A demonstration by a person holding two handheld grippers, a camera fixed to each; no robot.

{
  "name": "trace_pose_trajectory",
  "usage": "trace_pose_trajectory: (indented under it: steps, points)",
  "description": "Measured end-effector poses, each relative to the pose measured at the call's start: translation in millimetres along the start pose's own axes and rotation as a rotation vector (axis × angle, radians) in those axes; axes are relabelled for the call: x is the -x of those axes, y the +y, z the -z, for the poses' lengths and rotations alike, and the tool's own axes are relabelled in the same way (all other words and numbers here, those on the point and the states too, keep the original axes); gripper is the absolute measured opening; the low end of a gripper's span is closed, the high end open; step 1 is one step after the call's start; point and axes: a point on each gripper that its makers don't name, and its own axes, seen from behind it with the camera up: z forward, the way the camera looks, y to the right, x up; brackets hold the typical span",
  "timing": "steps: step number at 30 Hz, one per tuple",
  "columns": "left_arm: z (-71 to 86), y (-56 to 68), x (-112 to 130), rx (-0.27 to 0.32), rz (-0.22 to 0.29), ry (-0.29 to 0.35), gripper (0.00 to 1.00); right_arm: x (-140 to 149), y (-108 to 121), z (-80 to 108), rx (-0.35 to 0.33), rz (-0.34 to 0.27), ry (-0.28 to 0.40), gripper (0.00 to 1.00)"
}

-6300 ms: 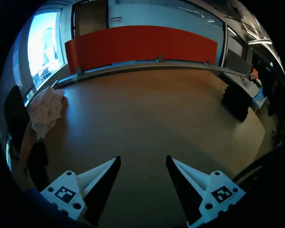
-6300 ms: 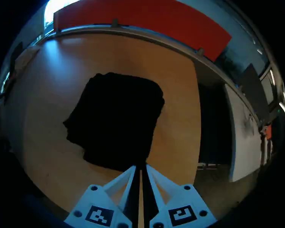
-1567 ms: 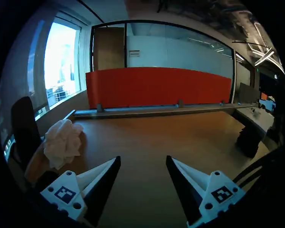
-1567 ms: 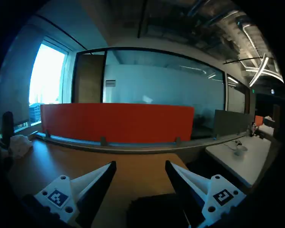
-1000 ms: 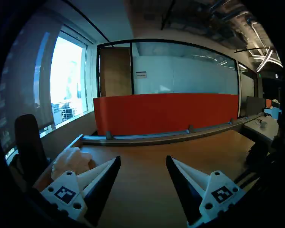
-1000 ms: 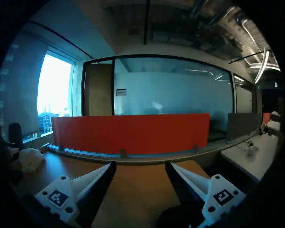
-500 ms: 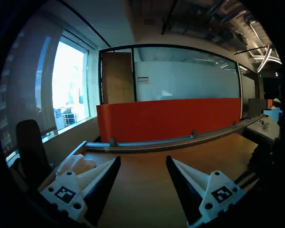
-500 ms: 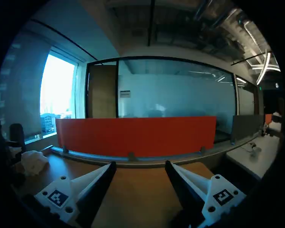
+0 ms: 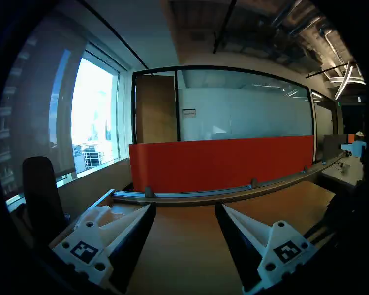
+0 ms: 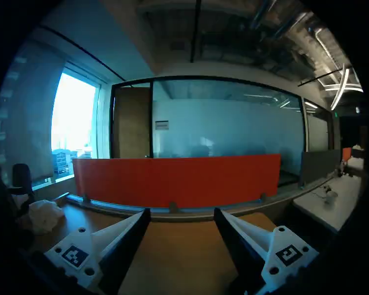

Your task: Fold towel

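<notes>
A crumpled pale towel [image 9: 99,214] lies on the wooden table [image 9: 189,246] at the left, partly hidden behind my left gripper's left finger. In the right gripper view the same pale towel [image 10: 45,215] sits far left near the table edge. My left gripper [image 9: 184,210] is open, held level above the table with nothing between its fingers. My right gripper [image 10: 181,214] is open too, also empty and pointing across the table toward the divider. A dark shape [image 9: 346,209] at the right edge of the left gripper view is too dim to identify.
An orange divider panel [image 9: 219,162] runs along the table's far edge, with a metal rail below it. A dark chair back [image 9: 41,196] stands at the left by the window. A white desk [image 10: 327,201] lies to the right beyond the table.
Both grippers have tipped up and risen slightly, so more wall and ceiling show. The dark towel slid out of the bottom of the right gripper view. Both grippers stay open.
</notes>
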Motion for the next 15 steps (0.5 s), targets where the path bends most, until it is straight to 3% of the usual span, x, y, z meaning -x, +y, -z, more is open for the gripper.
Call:
trace_pose_trajectory:
  steps: [8, 15]
  points:
    - [1.9, 6.7, 5.3, 0.017, -0.022, 0.012, 0.88, -3.5, -18.9, 1.6, -0.028, -0.003, -0.004, 1.00]
    - [4.7, 12.3, 23.3, 0.031, -0.023, 0.032, 0.88, -3.5, -22.4, 5.7, -0.023, -0.007, 0.002, 1.00]
